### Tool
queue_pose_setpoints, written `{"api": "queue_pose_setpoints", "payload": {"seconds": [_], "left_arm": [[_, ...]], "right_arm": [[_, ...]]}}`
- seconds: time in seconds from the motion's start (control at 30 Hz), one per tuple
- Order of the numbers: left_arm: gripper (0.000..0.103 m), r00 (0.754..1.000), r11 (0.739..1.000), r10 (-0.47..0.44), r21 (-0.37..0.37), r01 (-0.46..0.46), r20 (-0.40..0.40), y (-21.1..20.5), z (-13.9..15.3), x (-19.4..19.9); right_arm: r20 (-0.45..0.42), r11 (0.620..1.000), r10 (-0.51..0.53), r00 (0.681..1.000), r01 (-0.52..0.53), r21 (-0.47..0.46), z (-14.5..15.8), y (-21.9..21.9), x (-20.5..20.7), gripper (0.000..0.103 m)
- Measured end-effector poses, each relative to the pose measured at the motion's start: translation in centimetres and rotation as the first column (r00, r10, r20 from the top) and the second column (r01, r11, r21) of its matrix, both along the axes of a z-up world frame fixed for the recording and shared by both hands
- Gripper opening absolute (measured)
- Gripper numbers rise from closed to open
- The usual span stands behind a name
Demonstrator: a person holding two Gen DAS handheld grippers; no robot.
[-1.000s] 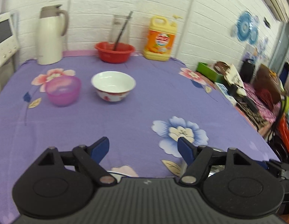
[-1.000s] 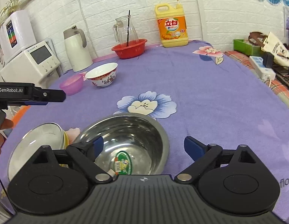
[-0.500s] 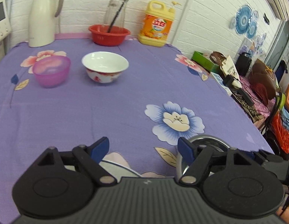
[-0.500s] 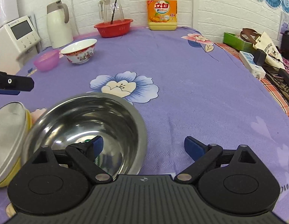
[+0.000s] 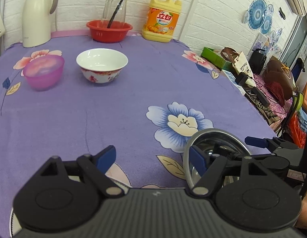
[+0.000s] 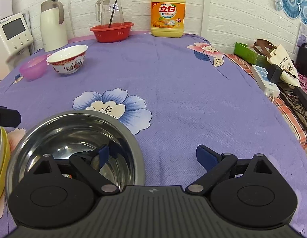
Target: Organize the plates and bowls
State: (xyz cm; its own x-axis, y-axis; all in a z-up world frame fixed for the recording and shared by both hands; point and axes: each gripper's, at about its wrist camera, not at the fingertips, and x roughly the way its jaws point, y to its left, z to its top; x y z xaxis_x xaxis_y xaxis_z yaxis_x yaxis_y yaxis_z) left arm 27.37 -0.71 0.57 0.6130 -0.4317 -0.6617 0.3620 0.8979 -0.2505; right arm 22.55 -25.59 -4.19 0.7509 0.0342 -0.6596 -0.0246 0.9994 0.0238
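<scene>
Straddling steel bowl [image 6: 74,130] rim, right gripper [image 6: 153,156]

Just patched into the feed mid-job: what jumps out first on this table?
The shiny steel bowl at the near edge, with the right gripper straddling its rim, jaws open. Behind it lies a purple floral tablecloth; a white patterned bowl and a pink bowl sit far left, before a red basket and yellow detergent jug.

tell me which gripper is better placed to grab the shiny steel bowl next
Right. The right gripper is open, straddling the shiny steel bowl's near rim, one finger inside. The left gripper is open over the purple floral cloth beside it.
</scene>
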Motion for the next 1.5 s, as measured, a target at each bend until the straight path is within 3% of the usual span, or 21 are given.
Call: {"api": "queue_pose_setpoints", "payload": {"seconds": [0.17, 0.3, 0.5, 0.7, 0.73, 0.8, 0.83, 0.9, 1.0, 1.23, 1.33, 1.5], "left_arm": [[0.075, 1.000, 1.000, 0.026, 0.001, -0.026, -0.012, 0.7, 0.0, 0.6], [0.075, 0.999, 0.999, 0.046, 0.021, -0.046, 0.002, 0.8, 0.2, 0.6], [0.076, 0.996, 0.996, 0.082, 0.025, -0.083, 0.019, 2.1, 0.5, 0.6], [0.077, 0.991, 0.991, 0.129, 0.020, -0.130, 0.045, 4.1, 1.3, 1.3], [0.078, 0.989, 0.990, 0.137, 0.018, -0.138, 0.052, 4.5, 1.5, 1.5], [0.089, 0.985, 0.986, 0.161, 0.023, -0.163, 0.067, 5.2, 1.8, 1.9], [0.102, 0.980, 0.983, 0.181, 0.027, -0.184, 0.085, 5.5, 2.0, 2.1], [0.102, 0.970, 0.978, 0.199, 0.039, -0.206, 0.137, 6.1, 2.3, 2.3], [0.102, 0.970, 0.979, 0.191, 0.043, -0.200, 0.148, 6.6, 2.6, 3.2], [0.102, 0.973, 0.977, 0.212, 0.010, -0.214, 0.089, 7.7, 2.0, 6.3], [0.102, 0.970, 0.969, 0.244, -0.051, -0.242, 0.019, 8.3, 1.4, 8.8], [0.102, 0.935, 0.909, 0.305, -0.238, -0.343, -0.182, 9.3, 0.5, 14.9]], "right_arm": [[0.044, 0.994, 0.013, 0.999, -0.018, 0.105, 1.7, -0.5, -1.7, 0.103], [0.073, 0.993, 0.032, 0.997, -0.040, 0.110, 3.2, 0.4, -1.6, 0.103], [0.044, 0.993, 0.046, 0.998, -0.050, 0.103, 4.6, 2.6, -0.6, 0.103], [0.090, 0.960, 0.204, 0.975, -0.217, 0.177, 6.0, 3.9, -0.2, 0.103], [0.088, 0.957, 0.217, 0.972, -0.230, 0.175, 6.2, 4.3, 0.3, 0.103], [0.077, 0.955, 0.244, 0.967, -0.253, 0.152, 6.5, 4.8, 1.3, 0.103], [0.066, 0.959, 0.248, 0.966, -0.255, 0.126, 6.7, 5.3, 1.9, 0.103], [0.064, 0.961, 0.257, 0.964, -0.262, 0.084, 7.0, 5.9, 3.2, 0.103], [0.065, 0.962, 0.259, 0.964, -0.264, 0.066, 7.4, 6.3, 5.3, 0.103], [0.013, 0.959, 0.282, 0.959, -0.282, 0.023, 7.0, 8.2, 11.1, 0.103], [-0.024, 0.960, 0.278, 0.960, -0.279, 0.001, 6.5, 8.9, 13.5, 0.103], [-0.068, 0.964, 0.262, 0.963, -0.264, -0.019, 5.5, 9.5, 17.5, 0.103]]}}
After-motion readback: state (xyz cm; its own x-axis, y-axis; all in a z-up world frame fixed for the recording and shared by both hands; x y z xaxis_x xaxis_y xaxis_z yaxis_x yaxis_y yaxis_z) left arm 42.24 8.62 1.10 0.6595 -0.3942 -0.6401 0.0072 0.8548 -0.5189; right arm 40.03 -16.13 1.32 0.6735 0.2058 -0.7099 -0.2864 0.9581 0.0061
